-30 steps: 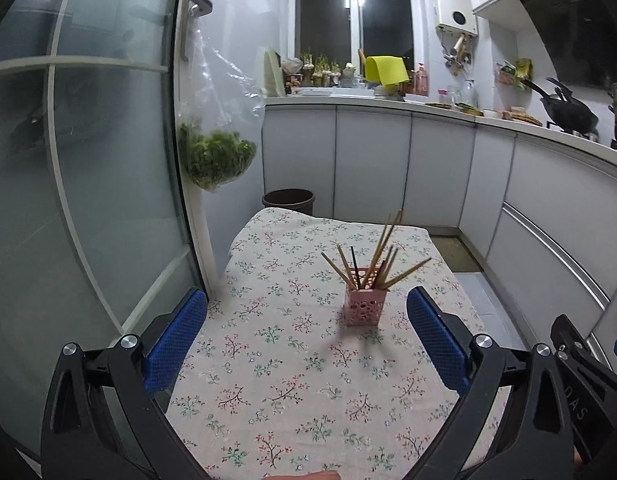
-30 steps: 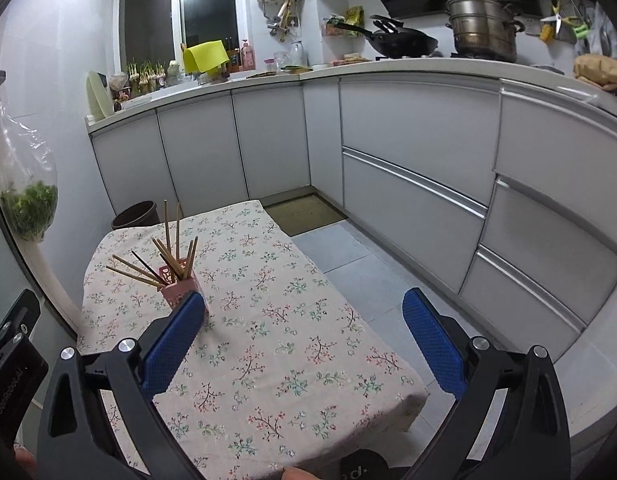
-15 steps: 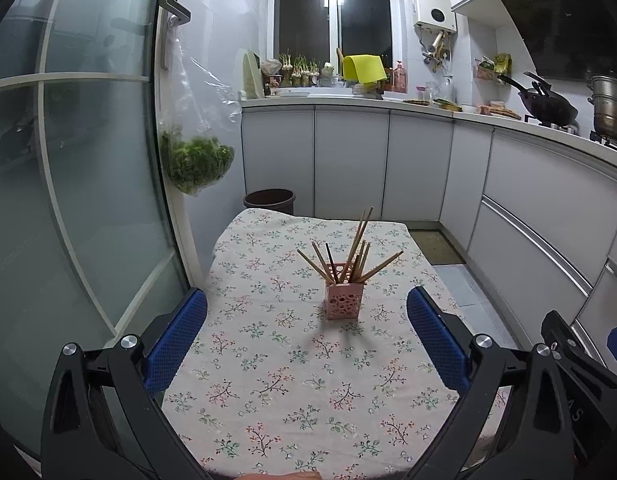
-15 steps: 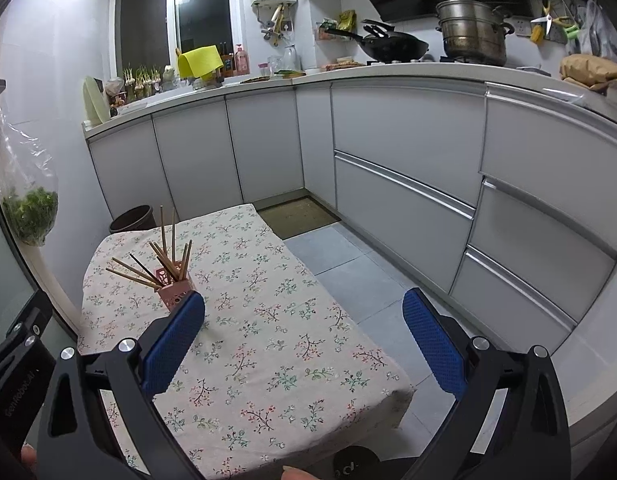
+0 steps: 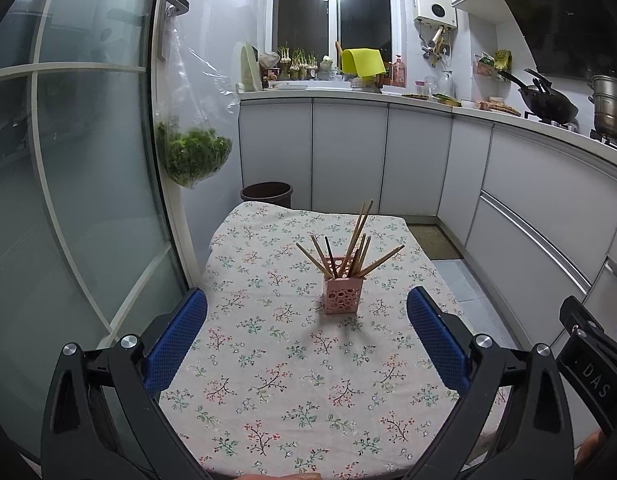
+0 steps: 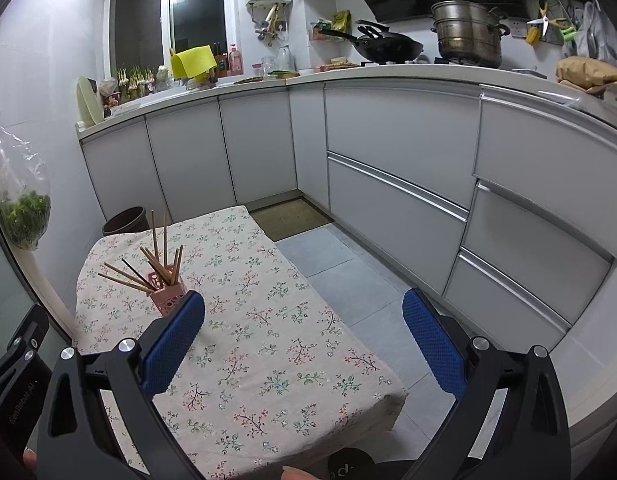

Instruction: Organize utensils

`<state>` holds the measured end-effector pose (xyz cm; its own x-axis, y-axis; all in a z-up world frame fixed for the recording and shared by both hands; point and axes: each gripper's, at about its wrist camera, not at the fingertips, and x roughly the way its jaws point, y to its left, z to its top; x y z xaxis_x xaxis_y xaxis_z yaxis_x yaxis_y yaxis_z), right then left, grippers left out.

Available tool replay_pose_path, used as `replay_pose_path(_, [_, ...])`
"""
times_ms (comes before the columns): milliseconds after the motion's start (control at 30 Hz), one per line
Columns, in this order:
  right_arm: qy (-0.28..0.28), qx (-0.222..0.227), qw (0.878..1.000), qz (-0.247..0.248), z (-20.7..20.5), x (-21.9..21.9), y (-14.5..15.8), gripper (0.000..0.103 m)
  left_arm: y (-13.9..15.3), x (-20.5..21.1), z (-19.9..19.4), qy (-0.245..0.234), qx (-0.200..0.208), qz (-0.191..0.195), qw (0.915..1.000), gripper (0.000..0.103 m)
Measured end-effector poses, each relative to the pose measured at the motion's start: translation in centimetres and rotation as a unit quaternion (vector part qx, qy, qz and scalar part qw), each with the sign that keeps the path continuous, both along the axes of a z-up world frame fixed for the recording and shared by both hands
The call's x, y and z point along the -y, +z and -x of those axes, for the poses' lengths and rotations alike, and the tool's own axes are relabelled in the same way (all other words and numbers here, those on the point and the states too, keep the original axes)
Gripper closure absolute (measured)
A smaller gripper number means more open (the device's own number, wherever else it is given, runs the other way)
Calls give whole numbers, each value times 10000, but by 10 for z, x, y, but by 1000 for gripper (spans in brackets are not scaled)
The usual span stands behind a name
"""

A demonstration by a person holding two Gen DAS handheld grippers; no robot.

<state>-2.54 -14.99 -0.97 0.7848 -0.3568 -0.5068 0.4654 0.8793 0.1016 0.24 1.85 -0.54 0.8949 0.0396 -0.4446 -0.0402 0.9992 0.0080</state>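
A pink perforated holder (image 5: 344, 295) stands upright near the middle of the table with the floral cloth (image 5: 268, 360). Several wooden chopsticks (image 5: 358, 240) fan out of its top. My left gripper (image 5: 306, 338) hangs open above the near part of the table, well short of the holder, with nothing between its blue pads. In the right wrist view the holder (image 6: 168, 298) sits at the left, partly behind the left blue pad (image 6: 174, 342). My right gripper (image 6: 304, 346) is open and empty over the table's right side.
A glass sliding door (image 5: 68, 200) runs along the table's left side, with a bag of greens (image 5: 192, 156) hanging from its handle. A brown bin (image 5: 267, 193) stands behind the table. White cabinets (image 6: 388, 184) and tiled floor (image 6: 348, 272) lie to the right.
Both grippers have drawn back and risen from the table, so the holder looks smaller and farther away. Both stay open and empty.
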Motion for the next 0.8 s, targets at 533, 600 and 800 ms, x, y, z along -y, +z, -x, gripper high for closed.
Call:
replay_pose_path(533, [91,-26,9999,-99,-2,-1,0,6,3,2,1,-18,43,8,10000,7])
replay_pose_path(600, [95,-30,9999,-80,-1,-2,0,6,4,2,3,-19,51,29,10000,7])
replay_pose_path(800, [100,-16,9999,-89,-1,-3,0,6,4,1,3,-16,48,27,10000,7])
